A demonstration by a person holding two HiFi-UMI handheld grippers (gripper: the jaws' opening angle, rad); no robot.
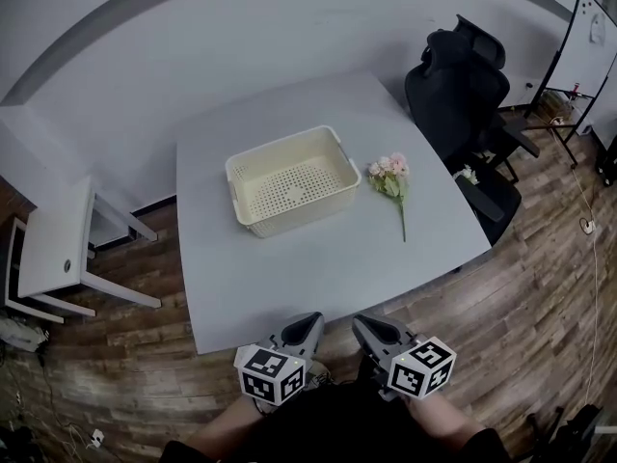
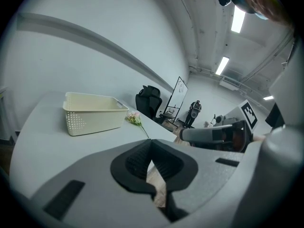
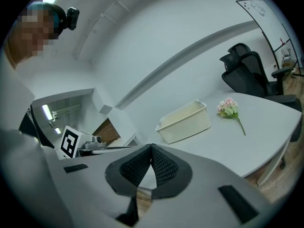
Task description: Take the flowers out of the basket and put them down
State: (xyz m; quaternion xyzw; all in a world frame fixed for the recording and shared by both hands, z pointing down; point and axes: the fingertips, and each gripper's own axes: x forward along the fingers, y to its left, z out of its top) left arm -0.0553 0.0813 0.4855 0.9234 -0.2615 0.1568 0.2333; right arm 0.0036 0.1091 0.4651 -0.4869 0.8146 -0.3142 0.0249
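A cream perforated basket (image 1: 287,179) stands empty on the grey table (image 1: 318,258). A small bunch of pink flowers (image 1: 390,175) with a green stem lies on the table just right of the basket (image 2: 92,112), apart from it. The flowers (image 3: 228,109) and basket (image 3: 185,122) also show in the right gripper view, and the flowers (image 2: 134,118) in the left gripper view. Both grippers hang below the table's near edge, close to my body. My left gripper (image 1: 312,321) is shut and empty. My right gripper (image 1: 361,324) is shut and empty too.
A black office chair (image 1: 468,104) stands at the table's right side. A white side table (image 1: 58,244) is at the left. A whiteboard on a stand (image 1: 583,56) is at the far right. The floor is wood planks.
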